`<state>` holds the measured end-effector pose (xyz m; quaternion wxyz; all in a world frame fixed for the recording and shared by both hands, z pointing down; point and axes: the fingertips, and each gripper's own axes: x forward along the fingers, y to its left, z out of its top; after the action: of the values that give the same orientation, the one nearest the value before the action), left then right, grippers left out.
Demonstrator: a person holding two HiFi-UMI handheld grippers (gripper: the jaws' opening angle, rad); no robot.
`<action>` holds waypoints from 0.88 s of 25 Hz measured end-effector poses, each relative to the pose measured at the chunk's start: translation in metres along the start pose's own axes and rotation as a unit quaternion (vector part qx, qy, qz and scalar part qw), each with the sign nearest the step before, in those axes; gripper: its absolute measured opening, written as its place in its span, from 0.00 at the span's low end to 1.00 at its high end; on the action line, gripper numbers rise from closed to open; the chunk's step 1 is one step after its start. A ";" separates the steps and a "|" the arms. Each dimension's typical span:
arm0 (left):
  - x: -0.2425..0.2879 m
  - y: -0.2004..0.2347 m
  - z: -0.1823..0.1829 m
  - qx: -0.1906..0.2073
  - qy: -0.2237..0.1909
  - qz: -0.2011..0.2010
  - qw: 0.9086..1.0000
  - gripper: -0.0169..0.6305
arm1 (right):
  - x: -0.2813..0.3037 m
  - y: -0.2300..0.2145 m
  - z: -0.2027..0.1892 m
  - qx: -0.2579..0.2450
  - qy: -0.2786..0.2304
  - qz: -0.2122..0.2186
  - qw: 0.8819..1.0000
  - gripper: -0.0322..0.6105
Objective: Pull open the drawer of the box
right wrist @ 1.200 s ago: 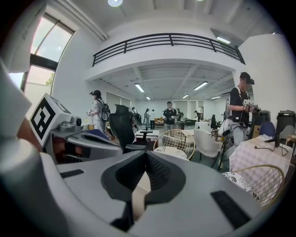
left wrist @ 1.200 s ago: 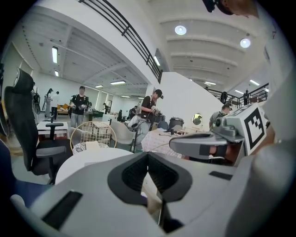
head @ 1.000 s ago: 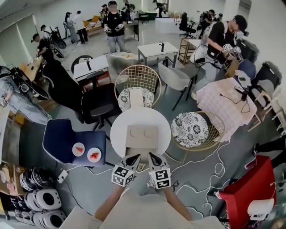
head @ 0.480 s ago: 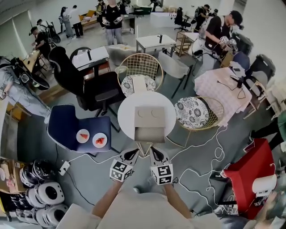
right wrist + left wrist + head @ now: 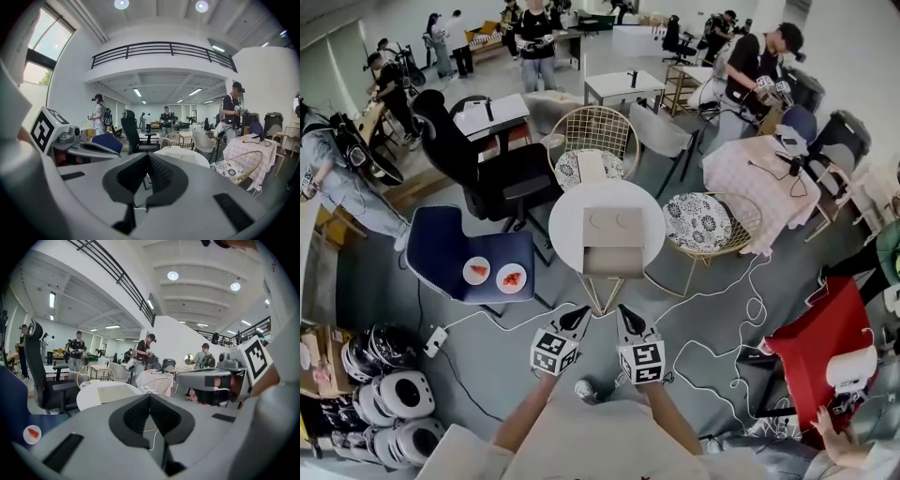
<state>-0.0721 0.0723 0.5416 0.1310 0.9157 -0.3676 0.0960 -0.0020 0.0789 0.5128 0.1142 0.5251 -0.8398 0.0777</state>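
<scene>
A brown cardboard box (image 5: 611,225) sits on a small round white table (image 5: 567,225). Its lower part (image 5: 611,261) juts toward me like a drawn-out drawer. Both grippers hang over the grey floor, short of the table and touching nothing. In the head view my left gripper (image 5: 581,317) and right gripper (image 5: 623,314) lie side by side, tips pointing at the table. In the left gripper view my left gripper (image 5: 150,397) has its pads pressed together with nothing between them, the box (image 5: 115,392) far ahead. The right gripper (image 5: 148,157) is likewise shut and empty.
A blue chair (image 5: 441,253) with two small plates stands left of the table, a black office chair (image 5: 502,183) behind it. Wire chairs with patterned cushions (image 5: 698,223) flank the table. Cables (image 5: 712,347) trail over the floor at right. Several people stand at the back.
The table and box have drawn away from me and from both grippers, which were at the box's near edge a second ago. Both grippers stay shut.
</scene>
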 end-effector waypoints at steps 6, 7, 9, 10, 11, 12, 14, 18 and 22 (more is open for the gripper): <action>0.006 -0.021 0.015 0.003 -0.012 0.012 1.000 0.04 | -0.019 -0.020 0.002 -0.002 -0.001 0.001 1.000 0.07; 0.008 -0.024 0.017 0.004 -0.013 0.014 1.000 0.04 | -0.021 -0.023 0.003 -0.003 -0.002 0.002 1.000 0.07; 0.013 -0.030 0.018 0.005 -0.014 0.016 1.000 0.04 | -0.025 -0.029 0.002 -0.006 -0.003 0.005 1.000 0.07; 0.015 -0.033 0.017 0.005 -0.014 0.017 1.000 0.04 | -0.027 -0.032 0.000 -0.007 -0.002 0.006 1.000 0.07; 0.017 -0.036 0.015 0.004 -0.012 0.017 1.000 0.04 | -0.028 -0.034 -0.002 -0.007 -0.001 0.007 1.000 0.07; 0.019 -0.040 0.014 0.002 -0.010 0.017 1.000 0.05 | -0.030 -0.036 -0.003 -0.007 -0.001 0.008 1.000 0.07; 0.024 -0.048 0.014 0.006 -0.007 0.013 1.000 0.04 | -0.033 -0.042 -0.002 -0.007 -0.004 0.008 1.000 0.07; 0.027 -0.057 0.010 0.003 -0.002 0.014 1.000 0.04 | -0.036 -0.044 -0.006 -0.005 0.001 0.012 1.000 0.07; 0.032 -0.061 0.012 0.007 -0.004 0.019 1.000 0.04 | -0.038 -0.049 -0.007 -0.005 0.000 0.016 1.000 0.07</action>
<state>-0.0063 0.0902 0.5287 0.1216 0.9096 -0.3851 0.0975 0.0589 0.0920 0.5095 0.1152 0.5107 -0.8487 0.0754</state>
